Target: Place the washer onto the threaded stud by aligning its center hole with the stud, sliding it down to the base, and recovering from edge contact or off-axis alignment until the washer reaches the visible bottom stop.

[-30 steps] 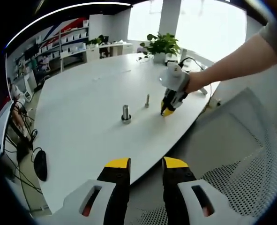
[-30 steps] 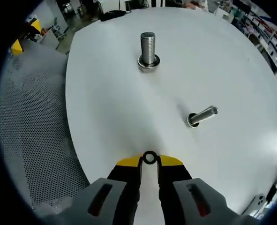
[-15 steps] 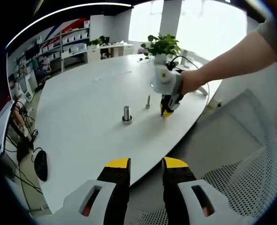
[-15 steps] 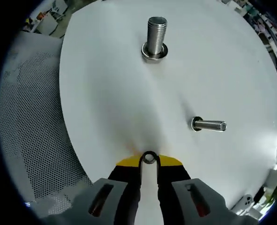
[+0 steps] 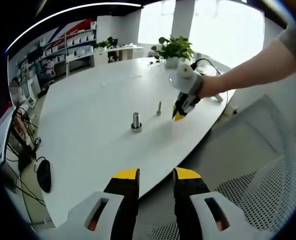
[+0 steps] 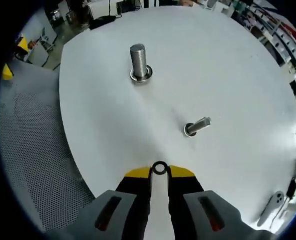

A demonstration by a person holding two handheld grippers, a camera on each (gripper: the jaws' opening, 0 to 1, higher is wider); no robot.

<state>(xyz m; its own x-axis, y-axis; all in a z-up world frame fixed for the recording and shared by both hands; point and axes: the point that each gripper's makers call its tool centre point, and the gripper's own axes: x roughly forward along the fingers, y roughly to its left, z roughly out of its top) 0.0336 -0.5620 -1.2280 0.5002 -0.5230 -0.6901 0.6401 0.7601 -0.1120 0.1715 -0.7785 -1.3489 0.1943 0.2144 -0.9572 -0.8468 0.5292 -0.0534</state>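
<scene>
My right gripper (image 6: 159,172) is shut on a small dark metal washer (image 6: 159,168), pinched edge-on between its yellow tips above the white table (image 6: 228,75). Ahead of it a thin threaded stud (image 6: 196,126) stands on its base flange, and farther off a thick threaded stud (image 6: 138,61) carries a washer at its base. In the left gripper view the right gripper (image 5: 180,114) hovers just right of the thin stud (image 5: 159,107), with the thick stud (image 5: 135,121) to its left. My left gripper (image 5: 156,175) hangs open off the table's near edge, nothing between its fingers.
A white mesh chair (image 5: 248,195) sits below the left gripper. A potted plant (image 5: 174,49) stands at the table's far end. A white remote-like object (image 6: 269,210) lies near the table's edge. Cables and a black mouse (image 5: 42,176) lie on the floor to the left.
The right gripper, still holding the washer, has lifted and pulled back a little from the studs; both studs now look smaller in its view. The left gripper has not moved.
</scene>
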